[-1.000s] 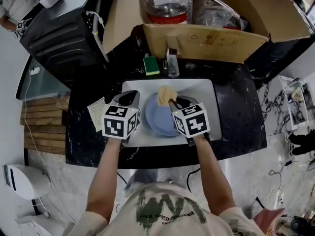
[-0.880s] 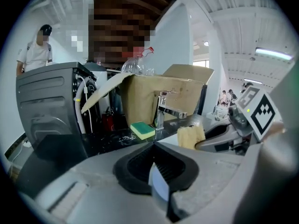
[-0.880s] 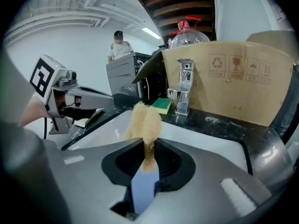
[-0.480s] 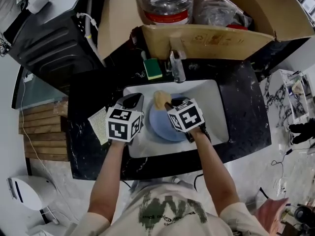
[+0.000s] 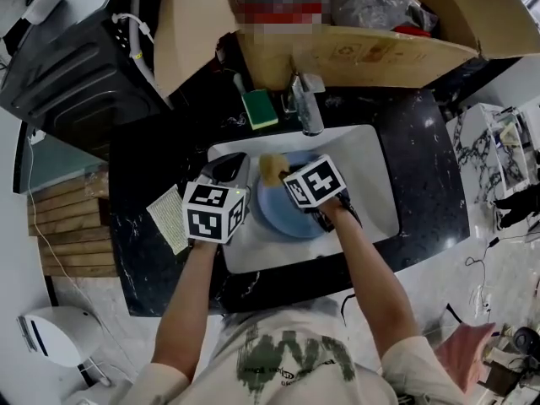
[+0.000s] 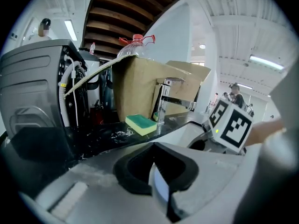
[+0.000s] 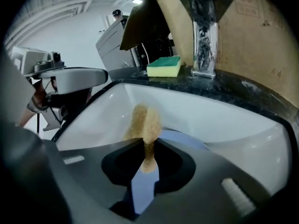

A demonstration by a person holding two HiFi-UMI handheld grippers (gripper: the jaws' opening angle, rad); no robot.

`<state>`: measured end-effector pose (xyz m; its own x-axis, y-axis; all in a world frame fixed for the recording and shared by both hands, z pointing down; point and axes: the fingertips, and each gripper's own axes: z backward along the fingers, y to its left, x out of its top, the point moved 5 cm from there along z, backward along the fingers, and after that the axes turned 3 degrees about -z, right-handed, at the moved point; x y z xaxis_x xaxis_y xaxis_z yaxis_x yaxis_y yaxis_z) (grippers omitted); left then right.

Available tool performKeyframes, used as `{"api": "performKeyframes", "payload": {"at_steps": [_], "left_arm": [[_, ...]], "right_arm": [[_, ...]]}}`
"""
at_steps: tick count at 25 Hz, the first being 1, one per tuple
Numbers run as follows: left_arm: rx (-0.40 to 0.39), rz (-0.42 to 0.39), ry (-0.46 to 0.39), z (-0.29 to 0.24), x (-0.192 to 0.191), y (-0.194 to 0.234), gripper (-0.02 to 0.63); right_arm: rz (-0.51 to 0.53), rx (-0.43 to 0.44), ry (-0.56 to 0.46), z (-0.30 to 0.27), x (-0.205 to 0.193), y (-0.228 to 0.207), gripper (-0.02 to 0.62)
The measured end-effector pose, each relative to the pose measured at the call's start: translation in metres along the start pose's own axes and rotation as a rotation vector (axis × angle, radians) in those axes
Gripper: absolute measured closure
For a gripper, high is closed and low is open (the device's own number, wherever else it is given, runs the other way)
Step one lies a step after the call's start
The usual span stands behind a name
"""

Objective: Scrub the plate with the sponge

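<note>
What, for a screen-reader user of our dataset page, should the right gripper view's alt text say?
The right gripper is shut on a tan sponge, held over a blue plate in a white sink. On the black counter behind sits a green-and-yellow sponge beside the faucet.

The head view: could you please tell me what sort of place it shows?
Likely a makeshift dishwashing station: a white sink and tap set in a black counter, with a cardboard box behind.
</note>
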<state>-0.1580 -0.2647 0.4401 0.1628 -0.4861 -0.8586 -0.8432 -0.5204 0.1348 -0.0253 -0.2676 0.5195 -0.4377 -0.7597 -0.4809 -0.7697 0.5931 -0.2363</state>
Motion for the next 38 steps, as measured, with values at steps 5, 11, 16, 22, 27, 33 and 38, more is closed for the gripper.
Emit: {"api": "performKeyframes", "payload": {"at_steps": [5,11,16,22,27,33,38], "left_arm": [[-0.003,-0.017,-0.005,-0.001,-0.001,-0.002,0.603],[-0.010,-0.038,0.001,-0.001,-0.001,-0.007,0.603],[0.001,-0.048,0.004,-0.001,-0.002,-0.006,0.603],[-0.011,-0.063,0.009,-0.001,-0.003,-0.011,0.603],[-0.007,-0.074,0.000,0.002,-0.004,-0.012,0.603],[-0.010,-0.080,-0.010,0.004,-0.005,-0.016,0.603],[-0.002,-0.077,-0.013,0.007,-0.005,-0.013,0.603]], "right_arm": [[-0.021,0.033,0.036,-0.019,-0.005,0.002,0.532],[-0.051,0.057,0.075,-0.036,-0.014,0.003,0.532],[-0.073,0.063,0.115,-0.049,-0.024,0.003,0.532],[-0.117,0.034,0.119,-0.059,-0.030,0.000,0.531],[-0.172,0.014,0.091,-0.063,-0.028,-0.004,0.531],[-0.216,-0.028,0.065,-0.063,-0.027,-0.014,0.531],[-0.240,-0.069,0.054,-0.061,-0.025,-0.024,0.531]]}}
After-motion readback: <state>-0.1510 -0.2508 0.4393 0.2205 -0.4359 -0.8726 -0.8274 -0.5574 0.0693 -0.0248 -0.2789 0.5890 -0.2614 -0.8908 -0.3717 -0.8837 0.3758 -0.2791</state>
